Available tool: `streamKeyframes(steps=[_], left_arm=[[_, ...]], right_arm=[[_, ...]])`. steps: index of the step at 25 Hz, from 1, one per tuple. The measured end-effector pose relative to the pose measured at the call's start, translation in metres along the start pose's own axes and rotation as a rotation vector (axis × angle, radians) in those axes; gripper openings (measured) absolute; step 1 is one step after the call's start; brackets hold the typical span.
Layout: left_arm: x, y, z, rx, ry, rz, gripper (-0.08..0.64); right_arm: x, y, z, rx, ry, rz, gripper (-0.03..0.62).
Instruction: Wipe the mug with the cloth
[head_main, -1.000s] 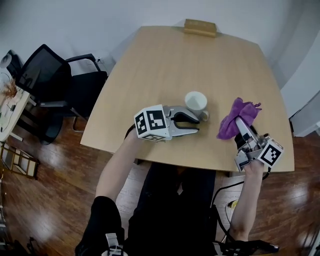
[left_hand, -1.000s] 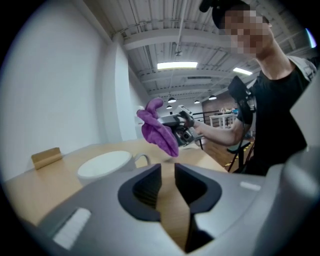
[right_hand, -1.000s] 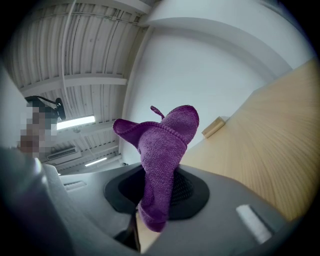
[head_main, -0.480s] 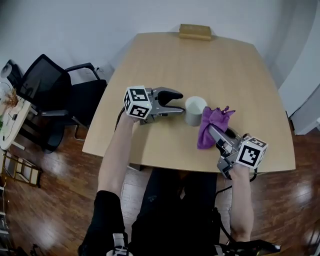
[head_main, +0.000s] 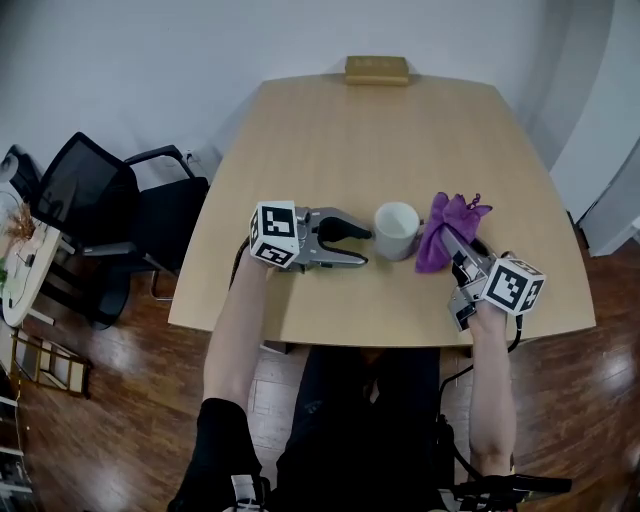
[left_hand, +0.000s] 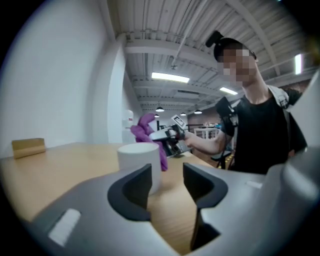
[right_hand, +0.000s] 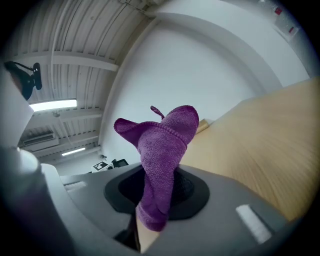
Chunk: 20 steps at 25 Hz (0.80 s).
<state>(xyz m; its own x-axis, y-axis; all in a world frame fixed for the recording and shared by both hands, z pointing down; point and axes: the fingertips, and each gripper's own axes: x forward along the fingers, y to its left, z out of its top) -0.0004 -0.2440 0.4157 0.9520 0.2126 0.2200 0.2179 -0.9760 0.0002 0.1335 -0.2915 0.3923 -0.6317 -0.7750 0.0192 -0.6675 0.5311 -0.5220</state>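
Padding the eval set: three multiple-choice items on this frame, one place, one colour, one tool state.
1. Where is the mug? A) on the table, between left tool and right tool B) on the chair C) against the wooden block
2. Colour of the cloth? A) green B) purple C) white
3. State of the left tool? A) shut on mug B) shut on cloth C) open, empty
A: head view shows it between them. B: purple in all views. C: jaws apart, just been opening, nothing between.
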Motion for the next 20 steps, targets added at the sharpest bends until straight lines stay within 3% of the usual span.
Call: streamKeyframes(steps=[4, 8, 11, 14, 17, 20], left_arm=[[-0.017, 0.056, -0.005, -0.068, -0.021, 0.167, 0.223], [0.009, 0.05, -0.004, -0.053, 0.028, 0.101, 0.242], [0.009, 0.036, -0.002, -0.016, 0.04, 0.106, 0.246], [0.002, 0.036, -0.003, -0.001, 0.034, 0.156, 0.247], [0.005, 0.044, -0.004, -0.003, 0.048, 0.185, 0.259], [0.013, 0.045, 0.0, -0.014, 0.026, 0.171, 0.259]], right_arm=[[0.01, -0.009, -0.006, 0.017, 0.037, -0.02, 0.089], [0.031, -0.002, -0.013, 0.002, 0.077, 0.018, 0.089], [0.039, -0.011, -0.008, 0.013, 0.072, 0.022, 0.089], [0.029, -0.018, 0.003, 0.11, 0.012, 0.019, 0.089], [0.014, 0.0, 0.012, 0.256, -0.086, 0.101, 0.089], [0.024, 0.013, 0.004, 0.228, -0.036, 0.109, 0.089]])
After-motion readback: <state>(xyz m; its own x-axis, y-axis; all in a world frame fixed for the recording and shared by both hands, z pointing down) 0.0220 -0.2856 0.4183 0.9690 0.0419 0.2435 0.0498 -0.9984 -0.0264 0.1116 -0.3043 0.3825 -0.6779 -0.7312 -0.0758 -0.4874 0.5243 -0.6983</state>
